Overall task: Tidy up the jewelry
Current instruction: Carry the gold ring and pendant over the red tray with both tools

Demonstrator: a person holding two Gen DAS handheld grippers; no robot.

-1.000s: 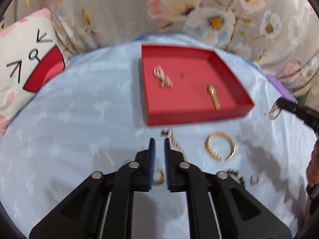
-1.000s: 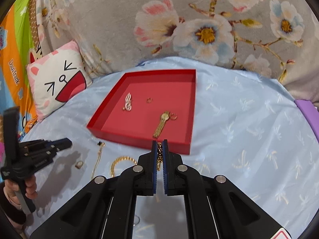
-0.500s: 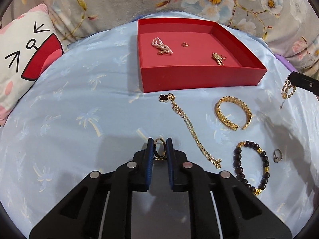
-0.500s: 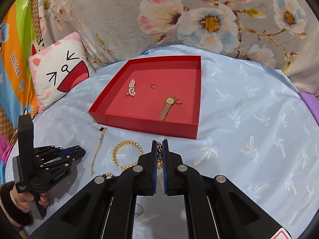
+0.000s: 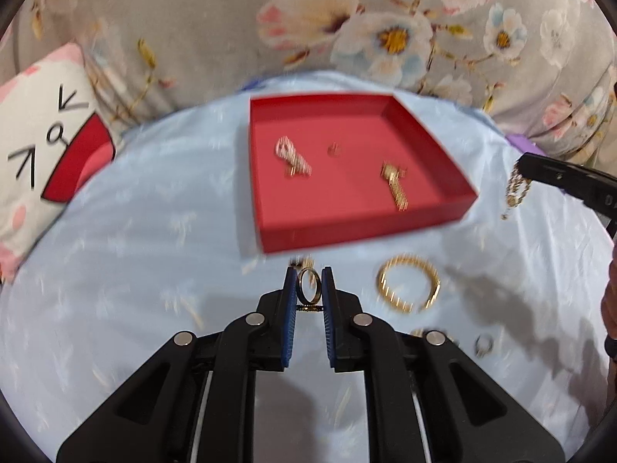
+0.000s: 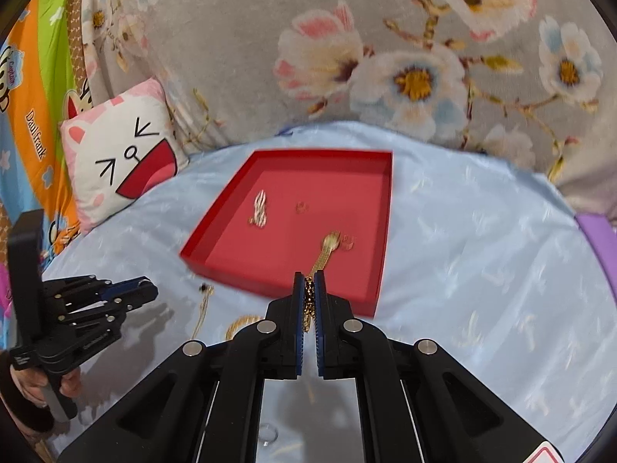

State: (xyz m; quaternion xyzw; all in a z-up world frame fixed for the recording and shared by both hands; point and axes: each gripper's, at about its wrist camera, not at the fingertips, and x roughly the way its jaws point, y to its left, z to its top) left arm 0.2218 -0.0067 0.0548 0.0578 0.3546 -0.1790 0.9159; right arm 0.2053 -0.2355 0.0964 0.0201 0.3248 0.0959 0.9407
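Left wrist view: left tool (image 5: 309, 284) is pinching a thin gold ring (image 5: 308, 289) upright above the pale blue bedsheet (image 5: 135, 270), near the shallow red cardboard tray (image 5: 358, 231); right tool (image 6: 308, 289) is clamping a dangling gold chain (image 6: 308, 301) beside the tray's near edge.

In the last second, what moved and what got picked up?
The left gripper closed on the gold ring, lifted it off the cloth and carried it toward the red tray. The right gripper kept its gold chain and moved in over the tray's near edge. The bangle and the tray's contents stayed put.
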